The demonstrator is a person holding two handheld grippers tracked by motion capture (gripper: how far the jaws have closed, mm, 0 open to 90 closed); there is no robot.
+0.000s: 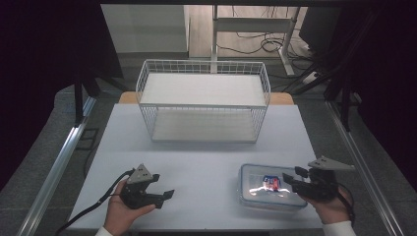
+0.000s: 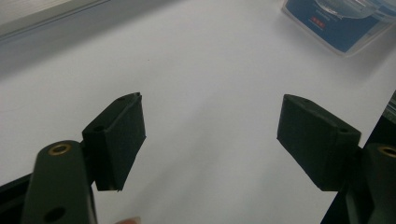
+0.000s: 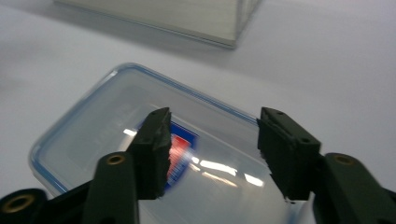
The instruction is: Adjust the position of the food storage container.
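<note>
Still early, by the look of it: clear lidded container (image 1: 272, 187) lying flat on the white desk (image 1: 206, 157) near its front right corner, lid on, nothing lifted or moved toward the wire basket (image 1: 204, 101) standing well apart at the far side. Grasp not yet made; carrying, or whatever else is meant for the box, presumably all left to do.

Right claw (image 1: 294, 178) poised over the container's right end, held roughly level from the right hand (image 1: 330, 206) and pointing leftward across the lid. Seen in the right gripper view (image 3: 212, 140) with jaws about half apart, above the lid and its red and blue label (image 3: 180, 151), not pressing on anything visible; no earlier frame to compare.

Left claw (image 1: 160, 189) resting low over bare desk at front left, cradled in the left hand (image 1: 123, 209), aimed toward the container. Jaws wide in the left gripper view (image 2: 210, 135), nothing between them.
</note>
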